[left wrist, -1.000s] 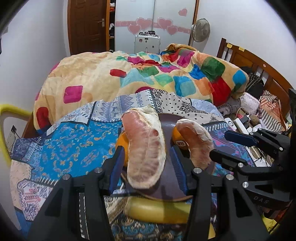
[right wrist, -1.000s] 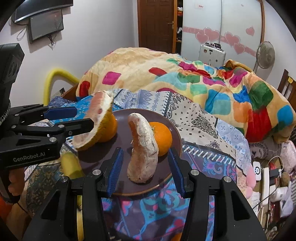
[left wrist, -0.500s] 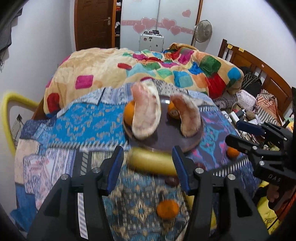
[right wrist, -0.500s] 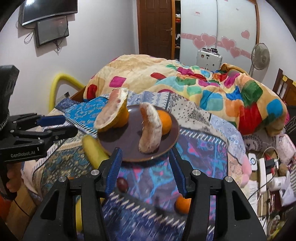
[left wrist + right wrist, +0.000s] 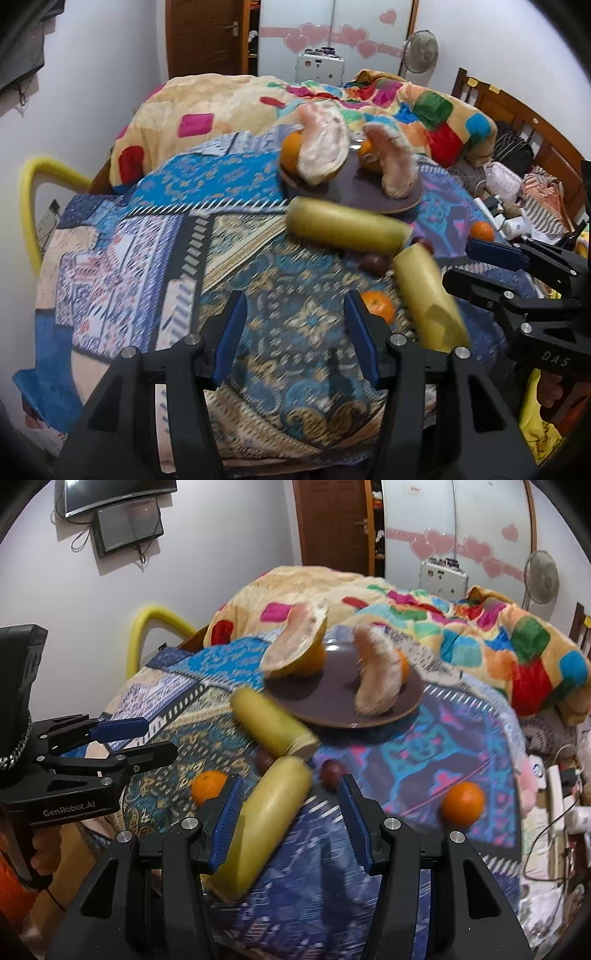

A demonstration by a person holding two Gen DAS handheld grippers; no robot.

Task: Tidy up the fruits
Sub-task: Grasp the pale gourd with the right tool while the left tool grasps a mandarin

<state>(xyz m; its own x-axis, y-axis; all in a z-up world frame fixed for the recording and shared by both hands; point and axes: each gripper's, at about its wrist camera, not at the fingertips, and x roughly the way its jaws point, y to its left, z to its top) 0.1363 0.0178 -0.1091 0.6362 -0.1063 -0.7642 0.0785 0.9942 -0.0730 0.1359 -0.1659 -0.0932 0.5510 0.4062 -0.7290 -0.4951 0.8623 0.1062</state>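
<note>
Both grippers, left [image 5: 293, 336] and right [image 5: 288, 821], are held released; next, the long yellow banana [image 5: 264, 819] between the right fingers should be grasped.

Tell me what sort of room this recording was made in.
Almost certainly a home bedroom. The fruit and plate sit on a bed spread with a patterned cloth, a colourful patchwork blanket is heaped behind, and a wooden headboard and a wardrobe with heart stickers line the walls.

Open left hand-held gripper [image 5: 293, 336] above patterned cloth [image 5: 147, 240].
</note>
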